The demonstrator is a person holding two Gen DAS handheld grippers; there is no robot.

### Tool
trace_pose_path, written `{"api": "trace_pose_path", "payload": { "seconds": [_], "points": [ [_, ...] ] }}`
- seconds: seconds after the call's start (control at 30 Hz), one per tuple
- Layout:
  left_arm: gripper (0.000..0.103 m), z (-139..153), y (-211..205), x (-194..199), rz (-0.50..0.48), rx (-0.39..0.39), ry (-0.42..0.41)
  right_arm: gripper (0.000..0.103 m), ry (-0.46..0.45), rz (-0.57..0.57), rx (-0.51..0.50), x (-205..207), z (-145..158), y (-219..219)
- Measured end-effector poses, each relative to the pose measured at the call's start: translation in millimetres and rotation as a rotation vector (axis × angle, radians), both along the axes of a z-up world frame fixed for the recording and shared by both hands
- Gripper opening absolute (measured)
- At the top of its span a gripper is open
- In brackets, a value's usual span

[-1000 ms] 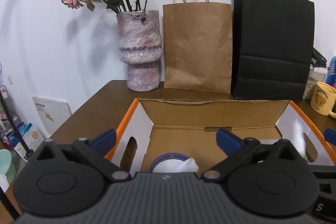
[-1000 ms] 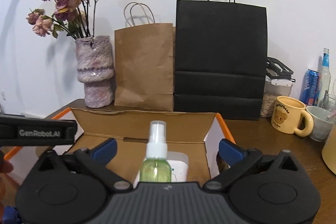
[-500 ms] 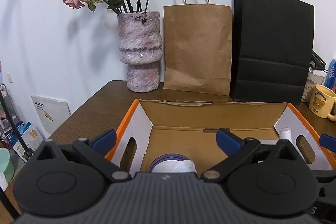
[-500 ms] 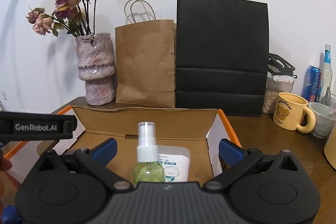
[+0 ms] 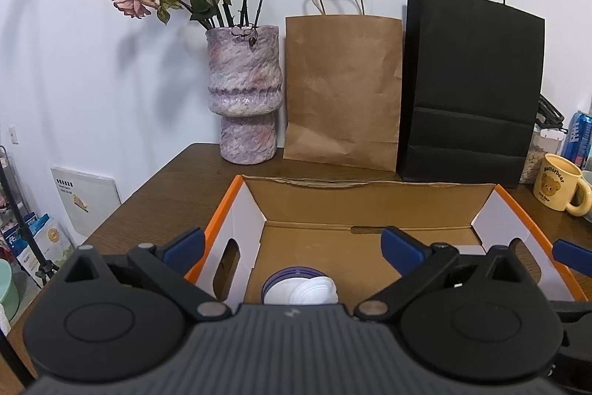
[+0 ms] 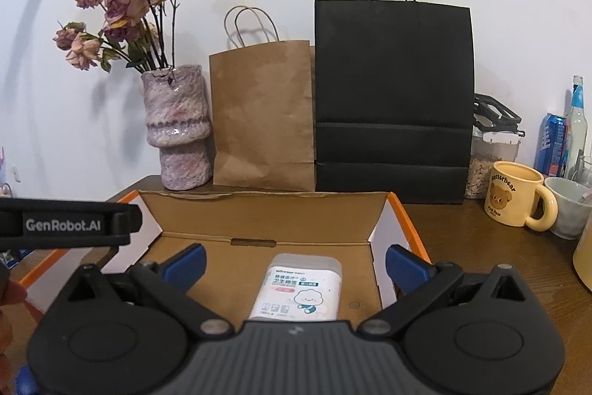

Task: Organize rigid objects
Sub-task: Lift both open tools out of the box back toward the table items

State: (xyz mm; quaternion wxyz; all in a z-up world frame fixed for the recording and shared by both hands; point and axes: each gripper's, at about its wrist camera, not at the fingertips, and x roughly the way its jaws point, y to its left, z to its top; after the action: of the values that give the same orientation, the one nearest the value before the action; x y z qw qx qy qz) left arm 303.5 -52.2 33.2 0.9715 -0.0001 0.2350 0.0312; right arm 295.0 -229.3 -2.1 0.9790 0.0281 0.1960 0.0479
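Round container (image 5: 299, 285) half-hidden behind left gripper (image 5: 292, 248).

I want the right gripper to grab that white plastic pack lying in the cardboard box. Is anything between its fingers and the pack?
Nothing visible. The right gripper is open, and the white pack lies on the floor of the cardboard box straight ahead between its blue fingertips, with only bare box floor around it.

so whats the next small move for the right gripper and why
Probably lift the right gripper up and back out of the cardboard box. Its fingers are spread wide with nothing between them, and the wipes pack lies flat on the box floor below, so there is nothing left for it to place here. What to fetch next is not in view.
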Motion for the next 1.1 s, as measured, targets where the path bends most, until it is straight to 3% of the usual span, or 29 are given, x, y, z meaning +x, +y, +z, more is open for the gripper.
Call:
{"api": "trace_pose_path", "payload": {
  "seconds": [0.5, 1.1],
  "points": [
    [0.103, 3.8, 8.6, -28.3, -0.006, -0.004, -0.020, 0.103, -0.033, 0.016, -0.002, -25.8, 7.1, -3.0],
    [0.103, 0.4, 27.3, -84.6, -0.011, -0.008, -0.016, 0.103, -0.071, 0.088, -0.027, -89.4, 9.4, 10.8]
  ]
}}
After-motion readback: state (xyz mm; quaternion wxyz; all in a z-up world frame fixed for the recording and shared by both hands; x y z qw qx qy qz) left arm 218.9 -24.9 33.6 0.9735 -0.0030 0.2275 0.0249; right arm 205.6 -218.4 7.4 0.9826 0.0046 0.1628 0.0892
